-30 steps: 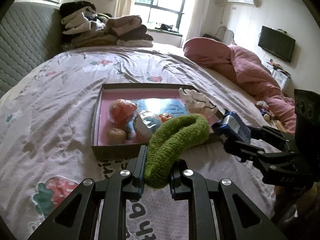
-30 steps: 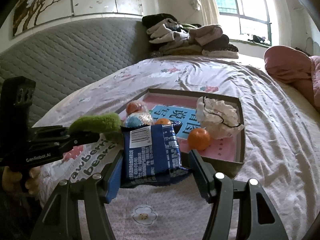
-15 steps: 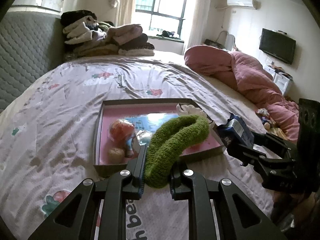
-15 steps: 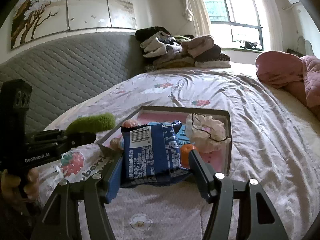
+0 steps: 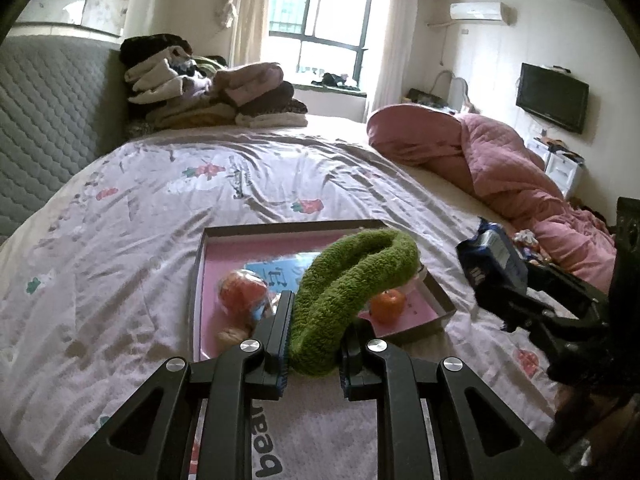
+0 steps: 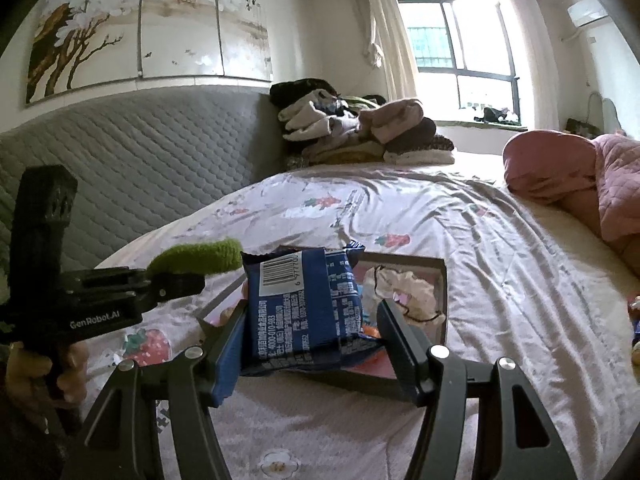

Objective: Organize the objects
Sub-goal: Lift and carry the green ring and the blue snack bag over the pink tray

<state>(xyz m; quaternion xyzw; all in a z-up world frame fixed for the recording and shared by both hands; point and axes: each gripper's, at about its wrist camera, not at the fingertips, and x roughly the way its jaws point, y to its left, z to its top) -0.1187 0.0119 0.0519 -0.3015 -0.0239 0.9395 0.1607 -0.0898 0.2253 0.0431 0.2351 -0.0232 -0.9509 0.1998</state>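
Note:
My left gripper is shut on a fuzzy green sock and holds it above the near edge of a shallow box with a pink floor. My right gripper is shut on a blue snack packet, held above the bed in front of the box. The box holds a wrapped orange ball, an orange fruit, a small beige ball and a white crumpled item. Each gripper shows in the other's view, the right and the left.
The box lies on a bed with a strawberry-print sheet. A pile of folded clothes sits at the head by the grey padded headboard. A pink quilt lies along the right side.
Both grippers have pulled back and risen away from the box, each still holding its item. The box looks smaller and farther off.

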